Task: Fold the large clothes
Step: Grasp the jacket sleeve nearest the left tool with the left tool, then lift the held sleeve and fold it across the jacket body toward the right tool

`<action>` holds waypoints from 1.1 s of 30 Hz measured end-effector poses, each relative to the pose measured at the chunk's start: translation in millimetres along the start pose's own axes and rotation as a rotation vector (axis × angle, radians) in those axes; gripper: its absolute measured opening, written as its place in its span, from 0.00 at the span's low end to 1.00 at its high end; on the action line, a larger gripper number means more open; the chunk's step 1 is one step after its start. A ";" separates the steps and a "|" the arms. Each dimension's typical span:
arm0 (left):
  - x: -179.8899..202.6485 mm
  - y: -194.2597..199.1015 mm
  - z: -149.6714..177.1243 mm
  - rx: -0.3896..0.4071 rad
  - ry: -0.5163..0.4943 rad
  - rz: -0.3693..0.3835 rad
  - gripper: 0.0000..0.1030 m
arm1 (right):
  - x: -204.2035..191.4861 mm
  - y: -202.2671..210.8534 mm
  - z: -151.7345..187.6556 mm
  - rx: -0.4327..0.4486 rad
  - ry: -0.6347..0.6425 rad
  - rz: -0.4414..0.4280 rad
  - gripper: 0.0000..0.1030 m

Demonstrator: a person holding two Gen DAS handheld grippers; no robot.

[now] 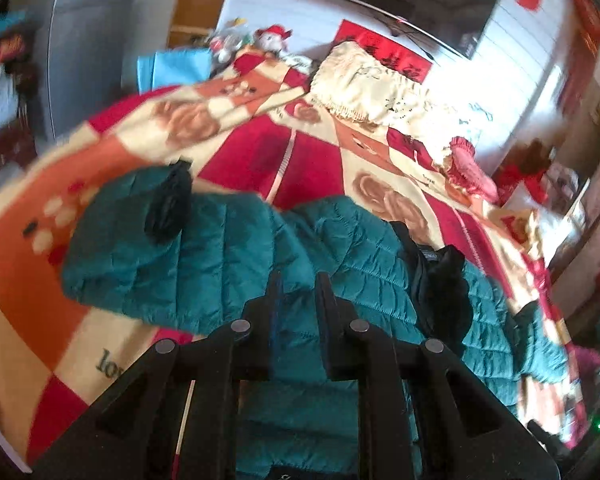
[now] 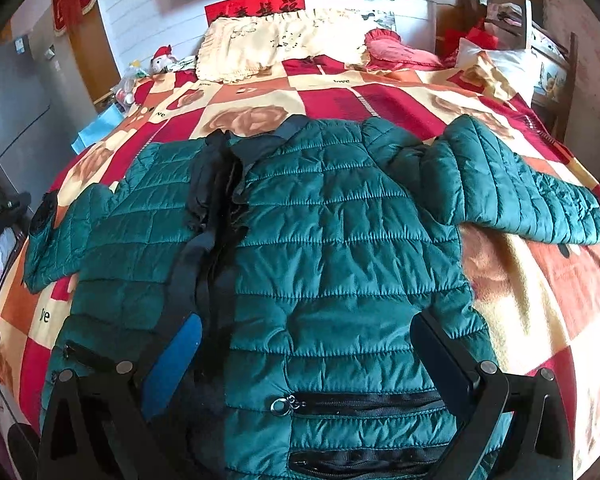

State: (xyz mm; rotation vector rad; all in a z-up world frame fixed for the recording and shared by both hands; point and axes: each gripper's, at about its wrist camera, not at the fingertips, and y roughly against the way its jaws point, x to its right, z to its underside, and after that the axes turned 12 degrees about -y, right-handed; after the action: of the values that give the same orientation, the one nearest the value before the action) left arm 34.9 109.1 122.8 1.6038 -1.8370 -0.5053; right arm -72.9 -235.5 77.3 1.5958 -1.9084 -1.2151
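Lying flat: quilted teal puffer jacket (image 2: 332,240) on fuzzy checked blanket (image 2: 540,300)

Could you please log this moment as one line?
jacket: flat on blanket, unfolded | left gripper: shut, empty | right gripper: open above jacket

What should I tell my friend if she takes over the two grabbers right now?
Left gripper: jaws nearly shut with nothing between them, above the jacket.
Right gripper: jaws wide open, empty, over the jacket's lower front.
Green puffer jacket: lies front up on the patterned blanket, unzipped, black lining showing. One sleeve stretches out to the side; the other sleeve also lies out to its side.
Done: jacket spread out flat.
Left: all folds. Probably bring the sleeves in over the body first, then fold the body.
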 end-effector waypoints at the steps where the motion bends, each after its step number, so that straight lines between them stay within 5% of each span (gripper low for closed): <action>1: -14.2 -3.2 3.4 -0.014 0.044 0.027 0.28 | -0.3 -1.5 0.8 -0.005 -0.005 -0.009 1.00; 2: -22.4 -4.4 6.9 -0.020 0.070 0.041 0.44 | -0.7 -2.8 1.6 -0.011 -0.009 -0.021 1.00; 4: -43.5 -1.5 13.9 0.000 0.114 0.051 0.61 | -2.9 -4.2 3.8 -0.014 -0.006 -0.033 1.00; 7: -69.3 4.9 21.0 0.023 0.134 0.050 0.69 | -12.7 -8.3 5.6 -0.024 0.013 -0.061 1.00; 10: -88.9 3.9 23.2 -0.001 0.082 -0.007 0.70 | -23.0 -13.8 7.8 -0.036 0.036 -0.075 1.00; 20: -90.9 -44.0 34.4 -0.103 -0.350 -0.285 0.70 | -29.2 -31.3 11.0 -0.074 0.032 -0.080 1.00; 30: -101.8 -83.8 11.6 -0.096 -0.407 -0.368 0.70 | -28.9 -43.8 8.7 -0.105 0.029 -0.076 1.00; 33: -111.0 -82.4 9.8 -0.070 -0.351 -0.298 0.61 | -30.7 -45.9 8.1 -0.107 0.033 -0.075 1.00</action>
State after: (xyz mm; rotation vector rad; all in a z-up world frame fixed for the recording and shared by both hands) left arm 94.0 201.3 37.8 1.8409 -1.8029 -1.0286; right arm -42.1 -203.4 43.7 1.6345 -1.7474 -1.2902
